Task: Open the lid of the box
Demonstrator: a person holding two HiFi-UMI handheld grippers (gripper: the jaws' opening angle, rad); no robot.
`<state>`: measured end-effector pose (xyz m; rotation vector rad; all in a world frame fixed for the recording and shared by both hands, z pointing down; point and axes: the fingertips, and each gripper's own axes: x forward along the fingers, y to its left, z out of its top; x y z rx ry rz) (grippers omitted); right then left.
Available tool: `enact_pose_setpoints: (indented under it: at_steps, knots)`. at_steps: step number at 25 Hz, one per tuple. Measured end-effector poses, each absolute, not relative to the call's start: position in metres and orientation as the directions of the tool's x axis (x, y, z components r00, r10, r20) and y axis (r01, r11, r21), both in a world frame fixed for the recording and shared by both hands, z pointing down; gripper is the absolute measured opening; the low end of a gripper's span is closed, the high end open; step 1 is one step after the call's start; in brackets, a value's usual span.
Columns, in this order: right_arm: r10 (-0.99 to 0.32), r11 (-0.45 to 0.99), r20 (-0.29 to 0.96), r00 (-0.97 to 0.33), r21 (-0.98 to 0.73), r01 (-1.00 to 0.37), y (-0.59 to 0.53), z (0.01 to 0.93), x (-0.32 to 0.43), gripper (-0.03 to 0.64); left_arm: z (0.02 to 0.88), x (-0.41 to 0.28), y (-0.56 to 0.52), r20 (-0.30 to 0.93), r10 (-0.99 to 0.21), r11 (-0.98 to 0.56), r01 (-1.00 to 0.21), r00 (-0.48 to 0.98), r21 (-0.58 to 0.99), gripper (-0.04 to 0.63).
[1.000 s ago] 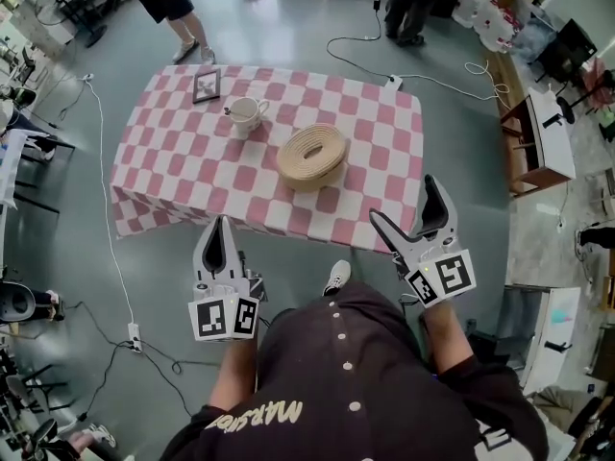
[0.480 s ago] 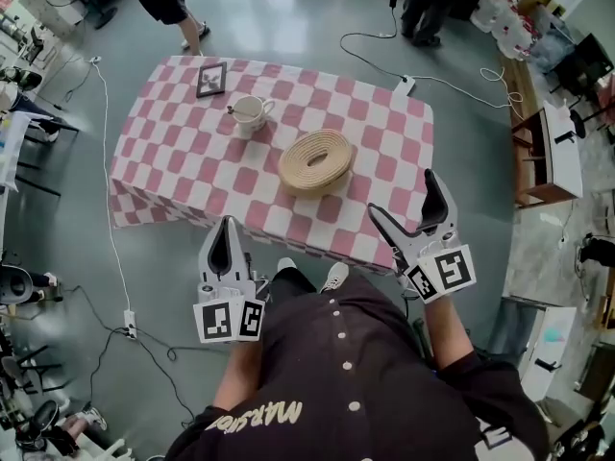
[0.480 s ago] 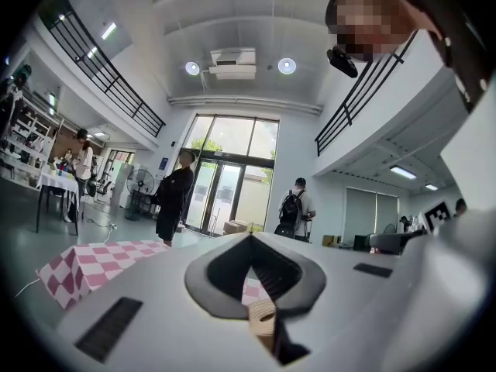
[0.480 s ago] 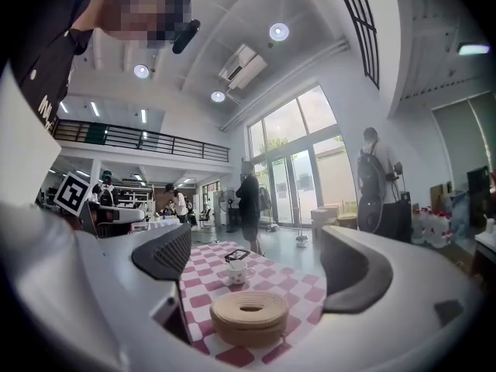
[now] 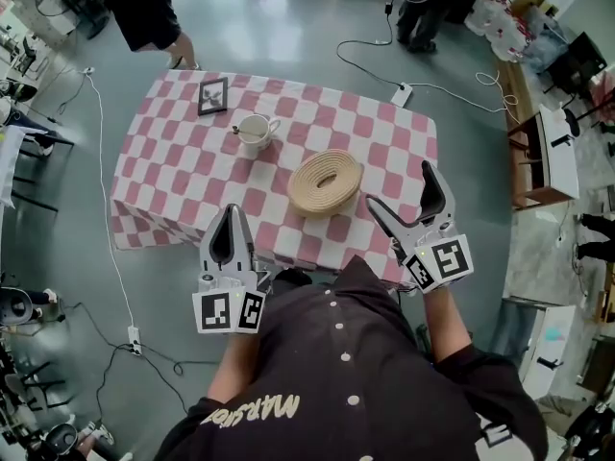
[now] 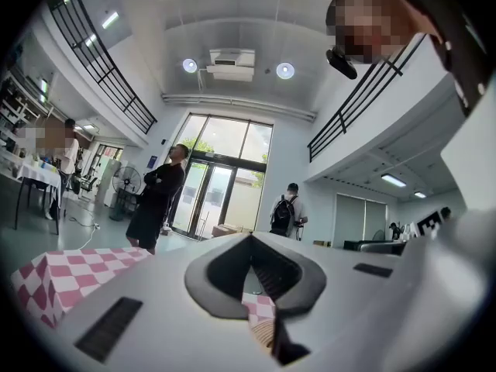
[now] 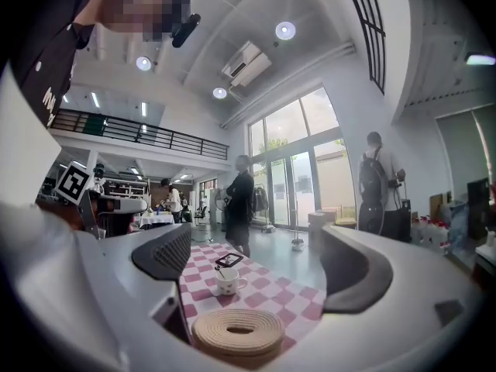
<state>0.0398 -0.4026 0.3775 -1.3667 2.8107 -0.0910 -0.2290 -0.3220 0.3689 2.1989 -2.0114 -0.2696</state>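
Approach stage, seemingly: right gripper (image 5: 400,192) spread wide just right of the box (image 5: 322,206), left gripper (image 5: 231,224) pinched together at the near edge of the checked table (image 5: 163,171), neither touching it. Next, probably, closing in over the lid (image 5: 306,179) and gripping its rim squarely. Round, pale, coiled-rope make, low, hole-centred lid on, near the table's front edge.

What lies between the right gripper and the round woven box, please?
Only bare checked tablecloth separates the right gripper from the woven box, in the head view.
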Motion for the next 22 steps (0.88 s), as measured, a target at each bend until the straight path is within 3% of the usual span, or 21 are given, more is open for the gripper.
enact_pose_setpoints:
  at_steps: [13, 18, 22]
  knots:
    - [-0.721, 0.687, 0.116, -0.683, -0.007, -0.727, -0.432, 0.405, 0.004, 0.509, 0.38, -0.265, -0.338, -0.009, -0.999, -0.047, -0.97, 0.046, 0.238, 0.011]
    - [-0.598, 0.797, 0.26, -0.759, 0.09, -0.597, -0.433, 0.452, -0.018, 0.509, 0.391, -0.273, -0.335, 0.014, -1.0, -0.011, -0.968, 0.014, 0.25, 0.009]
    - [-0.419, 0.906, 0.414, -0.808, 0.136, -0.4, -0.423, 0.5, -0.04, 0.509, 0.392, -0.281, -0.334, 0.021, -1.0, 0.007, -0.97, -0.001, 0.244, 0.009]
